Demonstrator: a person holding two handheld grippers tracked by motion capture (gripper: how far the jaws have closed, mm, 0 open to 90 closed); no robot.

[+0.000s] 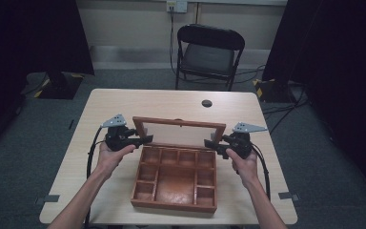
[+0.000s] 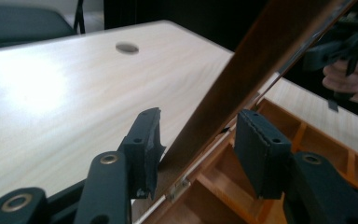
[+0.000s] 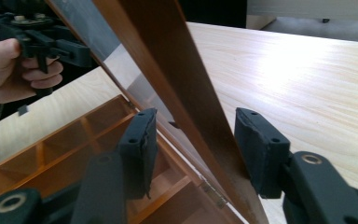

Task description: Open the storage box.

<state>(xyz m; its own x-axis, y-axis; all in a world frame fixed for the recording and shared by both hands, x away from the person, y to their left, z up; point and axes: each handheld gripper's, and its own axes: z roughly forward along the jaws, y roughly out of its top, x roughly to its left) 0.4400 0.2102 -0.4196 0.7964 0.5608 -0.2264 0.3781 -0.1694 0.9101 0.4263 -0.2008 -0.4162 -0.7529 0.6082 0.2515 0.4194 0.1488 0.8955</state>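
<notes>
A wooden box (image 1: 174, 206) with several compartments lies open on the table, its glass-paned lid (image 1: 178, 133) standing up at the back. My left gripper (image 1: 145, 139) is at the lid's left end. In the left gripper view (image 2: 198, 140) the lid's frame (image 2: 242, 70) runs between the jaws; one pad (image 2: 147, 147) touches it and the other stands apart, so the gripper is open. My right gripper (image 1: 209, 143) is at the lid's right end. In the right gripper view (image 3: 196, 140) its pads sit close on both faces of the lid's frame (image 3: 168, 60), shut on it.
The light wooden table (image 1: 124, 102) has a round cable hole (image 1: 207, 103) behind the box. A black folding chair (image 1: 209, 52) stands beyond the far edge. Dark curtains hang at both sides, and cables lie on the floor at the right.
</notes>
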